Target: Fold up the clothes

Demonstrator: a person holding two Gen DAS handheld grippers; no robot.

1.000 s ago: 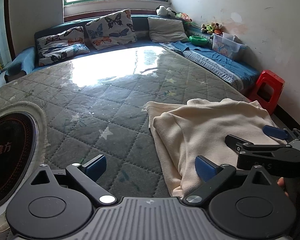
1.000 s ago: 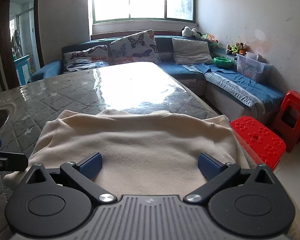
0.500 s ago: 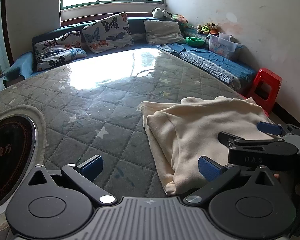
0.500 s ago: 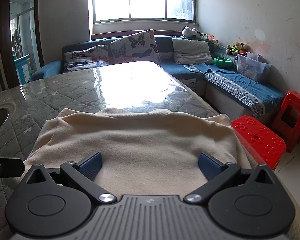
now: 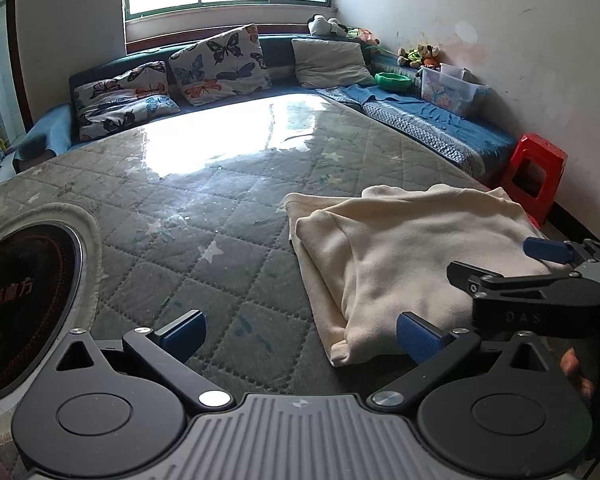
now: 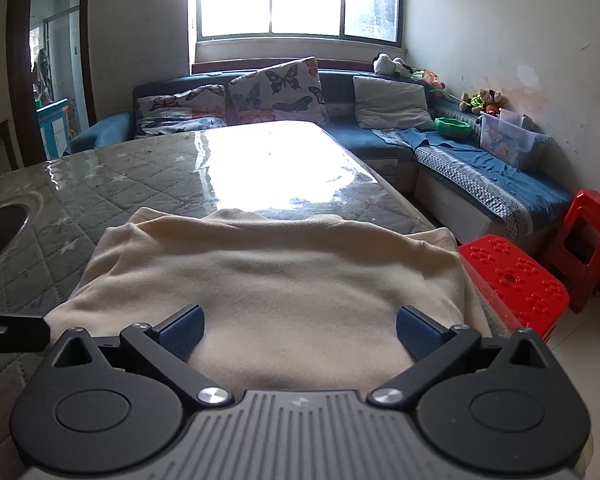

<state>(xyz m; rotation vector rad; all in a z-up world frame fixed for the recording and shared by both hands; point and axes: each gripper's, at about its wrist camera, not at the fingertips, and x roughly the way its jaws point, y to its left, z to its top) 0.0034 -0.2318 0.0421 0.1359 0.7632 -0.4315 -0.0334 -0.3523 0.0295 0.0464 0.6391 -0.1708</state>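
Note:
A cream garment lies folded on the quilted grey table, near its right edge. In the right wrist view the same cream garment fills the middle, its far edge humped. My left gripper is open above the table, with the garment's near left corner just inside its right finger. My right gripper is open over the garment's near part, nothing pinched. In the left wrist view the right gripper shows at the right, above the cloth. A fingertip of the person shows beneath it.
A round dark inset sits in the table at the left. Two red plastic stools stand off the table's right edge. A blue sofa with butterfly cushions wraps the far side, under a window.
The left gripper has drawn back and slightly left, so the garment's near corner now shows whole beside its right finger. The right gripper has barely moved. The garment lies as before.

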